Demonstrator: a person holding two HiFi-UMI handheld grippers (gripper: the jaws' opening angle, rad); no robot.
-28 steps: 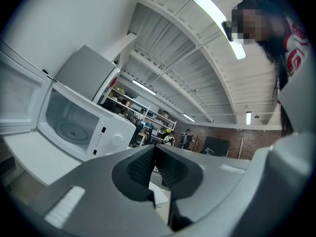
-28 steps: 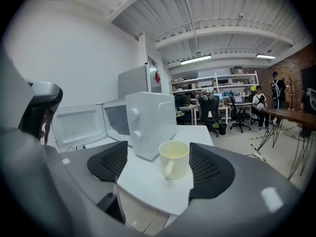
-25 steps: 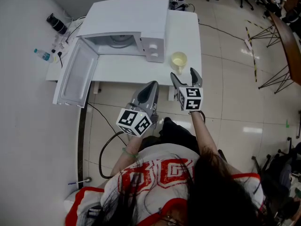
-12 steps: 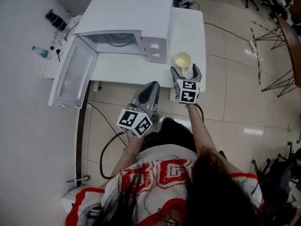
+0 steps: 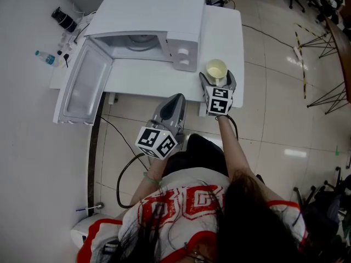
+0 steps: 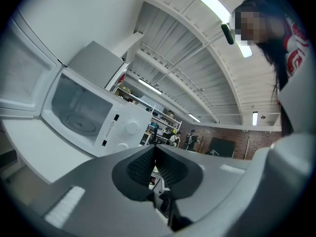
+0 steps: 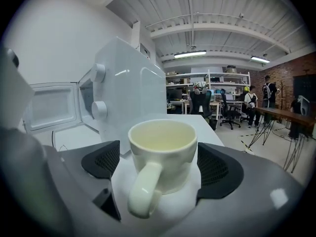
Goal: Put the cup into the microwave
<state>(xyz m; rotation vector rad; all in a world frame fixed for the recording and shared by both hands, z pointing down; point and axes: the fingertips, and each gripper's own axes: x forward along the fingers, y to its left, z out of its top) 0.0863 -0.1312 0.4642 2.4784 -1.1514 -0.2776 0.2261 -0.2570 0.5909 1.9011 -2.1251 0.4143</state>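
Right tool [image 7: 159, 167] straddles the cream cup [image 7: 163, 147] on the table [image 5: 142, 78] – jaws just opened wide, pads clear, handle facing it. Left tool [image 6: 154, 169] closed, empty. Microwave [image 6: 84, 115] label – illegible.

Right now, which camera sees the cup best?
The right gripper view: the cup looks big, handle toward the camera, between the right tongs, which have just been opening. The head view shows the cup small, from above. The left gripper view misses it.

One cup [image 5: 216, 69], one microwave [image 5: 148, 15], one table [image 5: 226, 34], one bottle [image 5: 45, 57], and two claws [image 5: 178, 98] [image 5: 218, 77].
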